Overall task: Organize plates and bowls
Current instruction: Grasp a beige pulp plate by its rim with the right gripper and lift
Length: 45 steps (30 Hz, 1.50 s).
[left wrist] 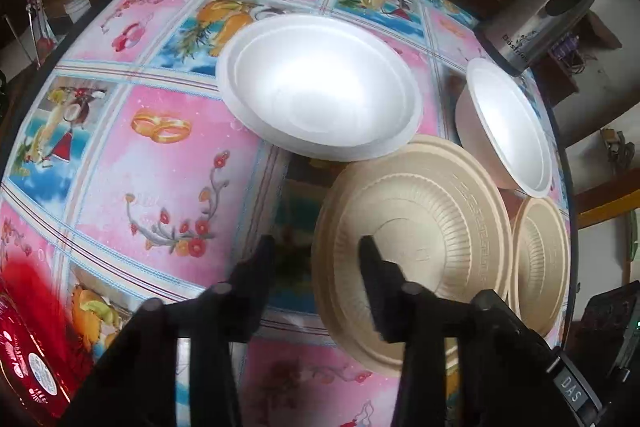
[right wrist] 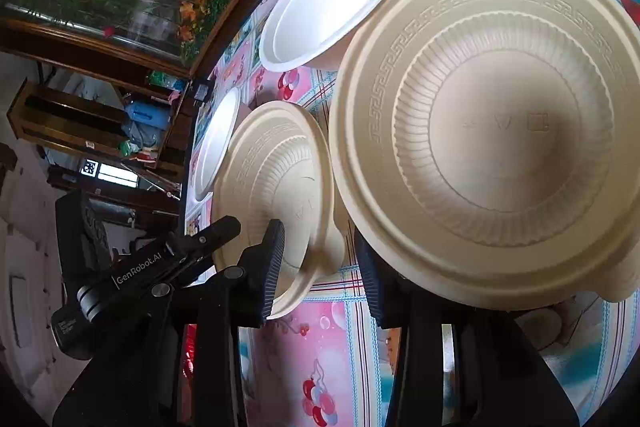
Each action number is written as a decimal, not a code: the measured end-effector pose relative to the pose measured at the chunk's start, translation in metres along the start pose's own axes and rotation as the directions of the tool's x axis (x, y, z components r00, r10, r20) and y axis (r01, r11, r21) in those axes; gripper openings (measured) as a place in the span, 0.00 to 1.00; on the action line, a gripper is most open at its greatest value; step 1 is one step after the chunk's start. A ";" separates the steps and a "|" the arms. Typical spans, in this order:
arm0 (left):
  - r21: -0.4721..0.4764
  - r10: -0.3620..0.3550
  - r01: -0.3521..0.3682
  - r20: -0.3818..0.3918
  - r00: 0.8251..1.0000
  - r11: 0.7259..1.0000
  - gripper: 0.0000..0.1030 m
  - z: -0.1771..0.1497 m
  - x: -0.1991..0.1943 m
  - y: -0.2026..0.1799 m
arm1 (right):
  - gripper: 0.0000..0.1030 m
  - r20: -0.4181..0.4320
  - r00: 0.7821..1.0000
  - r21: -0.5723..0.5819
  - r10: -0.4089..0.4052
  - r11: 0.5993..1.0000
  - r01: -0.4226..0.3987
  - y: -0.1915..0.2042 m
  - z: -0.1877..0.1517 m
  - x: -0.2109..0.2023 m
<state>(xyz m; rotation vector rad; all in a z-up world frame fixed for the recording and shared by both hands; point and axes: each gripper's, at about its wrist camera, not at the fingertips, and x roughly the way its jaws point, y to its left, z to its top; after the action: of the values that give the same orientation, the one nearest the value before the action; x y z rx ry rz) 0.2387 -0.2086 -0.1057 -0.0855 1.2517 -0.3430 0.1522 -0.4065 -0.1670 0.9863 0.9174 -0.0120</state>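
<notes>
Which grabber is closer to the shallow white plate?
Left. The left gripper is just short of the white plate; the right gripper is farther, with a beige plate between.

Bowls (left wrist: 416, 227) crowd right; tablecloth (left wrist: 160, 155) left bare.

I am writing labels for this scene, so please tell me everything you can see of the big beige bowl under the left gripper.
The beige bowl is round and looks like moulded plastic or pulp. It has a wide rim with a raised key pattern, a ribbed wall and a plain flat bottom. It stands upright and empty on the flowered tablecloth. The left gripper straddles its near rim, one finger outside and one over the inside, pads not pressing. A second beige bowl sits close beside it.
</notes>
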 end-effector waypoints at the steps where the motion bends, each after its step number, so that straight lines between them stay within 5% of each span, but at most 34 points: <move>1: 0.001 -0.004 0.004 -0.003 1.000 1.000 0.27 -0.001 0.002 0.000 | 0.32 0.003 1.000 -0.001 -0.007 1.000 0.007 -0.001 0.000 0.000; 8: 0.005 -0.029 0.029 -0.015 0.999 1.000 0.10 -0.005 0.007 -0.002 | 0.17 0.021 1.000 -0.017 -0.010 1.000 0.010 -0.002 -0.002 -0.003; 30: 0.027 -0.078 0.078 -0.002 0.997 0.997 0.11 -0.067 -0.032 0.012 | 0.15 0.039 0.998 -0.121 -0.042 0.992 0.046 0.021 -0.046 -0.050; 45: -0.068 -0.013 0.026 0.180 0.984 0.997 0.14 -0.119 -0.137 0.119 | 0.15 -0.058 0.998 -0.356 0.040 0.933 -0.058 0.128 -0.125 -0.035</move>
<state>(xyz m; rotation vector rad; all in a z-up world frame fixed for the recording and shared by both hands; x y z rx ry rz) 0.1145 -0.0407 -0.0482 -0.1852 1.0847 -0.3016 0.0985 -0.2554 -0.0808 0.6709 0.9019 0.2167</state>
